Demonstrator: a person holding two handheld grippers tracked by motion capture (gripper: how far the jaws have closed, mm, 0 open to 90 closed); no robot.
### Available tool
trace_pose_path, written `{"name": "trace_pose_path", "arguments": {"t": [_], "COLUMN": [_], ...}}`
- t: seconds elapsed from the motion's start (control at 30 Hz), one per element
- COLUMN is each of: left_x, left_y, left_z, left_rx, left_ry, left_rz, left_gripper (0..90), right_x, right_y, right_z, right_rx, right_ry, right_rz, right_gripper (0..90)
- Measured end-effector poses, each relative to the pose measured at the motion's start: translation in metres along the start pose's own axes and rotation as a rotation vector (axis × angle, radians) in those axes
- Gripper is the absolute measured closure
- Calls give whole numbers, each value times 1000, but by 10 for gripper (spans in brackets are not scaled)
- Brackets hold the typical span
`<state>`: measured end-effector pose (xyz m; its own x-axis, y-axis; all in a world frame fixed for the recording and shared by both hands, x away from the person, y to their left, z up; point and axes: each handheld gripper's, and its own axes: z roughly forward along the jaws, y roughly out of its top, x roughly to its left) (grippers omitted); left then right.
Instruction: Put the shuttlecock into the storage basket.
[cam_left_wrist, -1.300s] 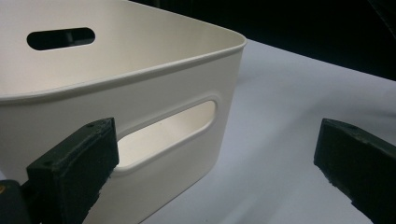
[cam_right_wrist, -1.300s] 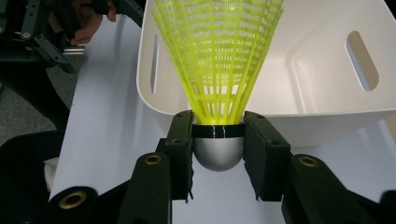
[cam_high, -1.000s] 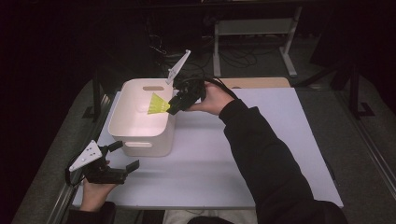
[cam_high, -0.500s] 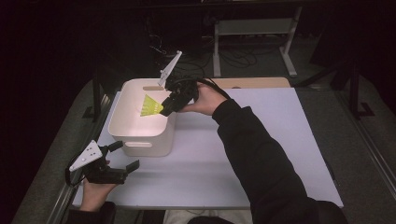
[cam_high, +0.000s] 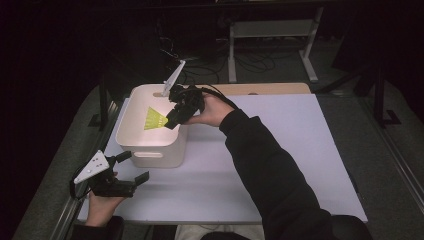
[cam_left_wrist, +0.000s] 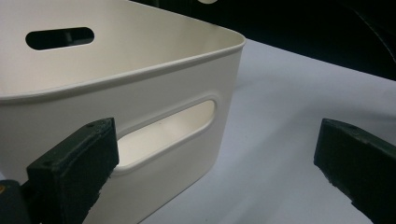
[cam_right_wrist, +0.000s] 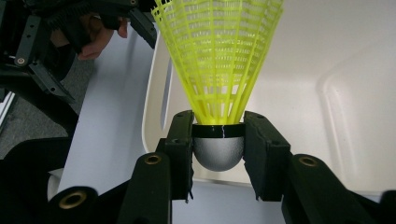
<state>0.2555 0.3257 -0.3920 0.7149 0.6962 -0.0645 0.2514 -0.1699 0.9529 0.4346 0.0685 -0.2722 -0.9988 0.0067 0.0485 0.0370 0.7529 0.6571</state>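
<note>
Clamping yellow shuttlecock (cam_right_wrist: 219, 70) by grey cork base, right gripper (cam_high: 172, 119) jaws clenched either side, skirt pointing away over white bin (cam_high: 150, 150) interior, above bin's right rim. Resting near bin's front wall, just beside handle slot, left gripper (cam_high: 131, 166) released, jaws wide apart, nothing between.

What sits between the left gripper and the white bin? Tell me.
Nothing: in the high view only a short strip of bare white tabletop separates the left gripper from the white bin. In the left gripper view its open fingers frame the bin's handle slot.
</note>
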Motion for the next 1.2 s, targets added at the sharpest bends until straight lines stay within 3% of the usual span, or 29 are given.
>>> {"name": "trace_pose_path", "arguments": {"t": [1.2], "left_x": [0], "left_y": [0], "left_z": [0], "left_rx": [-4], "left_ry": [-3], "left_rz": [0], "left_gripper": [0], "right_x": [-6], "right_y": [-5], "right_z": [34], "right_rx": [3], "right_ry": [58], "right_rz": [21], "right_gripper": [631]}}
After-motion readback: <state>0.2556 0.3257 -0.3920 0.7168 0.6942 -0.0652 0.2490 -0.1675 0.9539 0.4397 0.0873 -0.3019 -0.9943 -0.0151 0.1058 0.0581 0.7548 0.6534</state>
